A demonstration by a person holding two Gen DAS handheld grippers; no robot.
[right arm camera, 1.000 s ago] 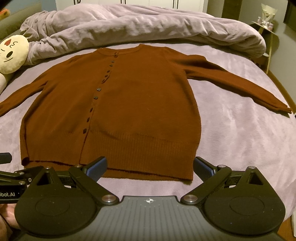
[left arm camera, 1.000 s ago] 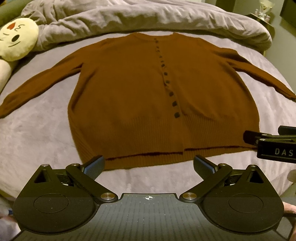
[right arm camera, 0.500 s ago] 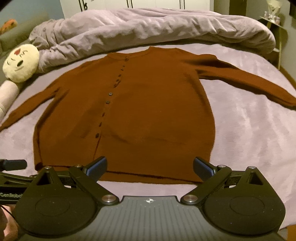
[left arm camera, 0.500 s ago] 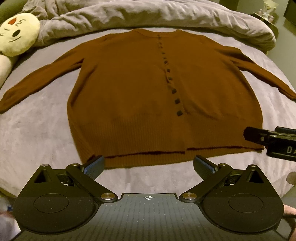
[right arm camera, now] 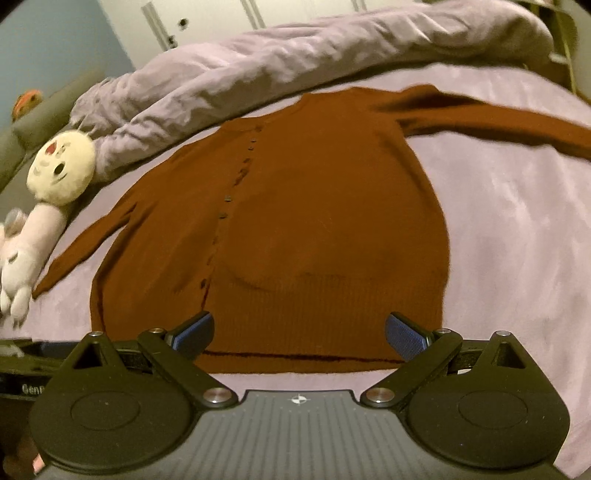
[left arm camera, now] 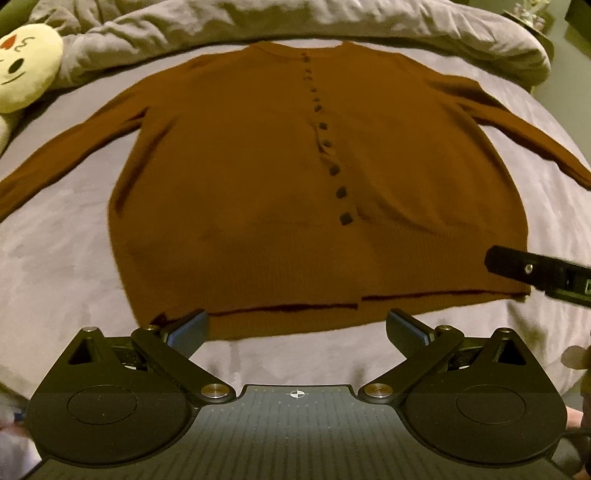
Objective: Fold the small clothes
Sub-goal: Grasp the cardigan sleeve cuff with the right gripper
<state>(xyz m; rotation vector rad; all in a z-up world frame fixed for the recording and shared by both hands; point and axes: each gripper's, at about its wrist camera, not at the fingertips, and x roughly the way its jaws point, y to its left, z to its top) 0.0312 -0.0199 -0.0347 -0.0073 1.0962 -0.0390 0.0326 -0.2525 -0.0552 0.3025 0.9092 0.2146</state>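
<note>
Lay flat and face up on the bed (left arm camera: 55, 258), the brown cardigan (left arm camera: 258, 166), buttoned down the front, sleeves spread wide to either side and neckline toward the rumpled duvet (left arm camera: 332, 22) at the far end. Looked deliberately smoothed out: body square, button placket (left arm camera: 325, 144) running straight, ribbed hem (left arm camera: 295, 314) nearest the cameras, so that a fold could begin from a clean outline. No fold yet made, by the look of it.

Hovered just short of the hem's left part, the left gripper (left arm camera: 297, 330), jaws spread wide and holding nothing, one fingertip (left arm camera: 190, 328) overlapping the hem edge in view (contact with the knit impossible to judge from this angle). Likely held low and near so as to pinch the hem close to its corner.

Sat over the hem's right part, the right gripper (right arm camera: 299, 332), likewise released and empty, its blue pads (right arm camera: 402, 338) apart with ribbed fabric showing between them. Seen from the left wrist as a dark bar at the cardigan's right side (left arm camera: 535, 273), close above the lower corner. Probably placed there to mirror the other hand, one tool per side of the hem.

Rested off to the left near the sleeve's cuff, a cream plush toy (right arm camera: 61, 168) (out of the way for a fold of the body, though close to where that sleeve ends). Somewhat blurred, both views, so fine detail of the knit hard to read.
</note>
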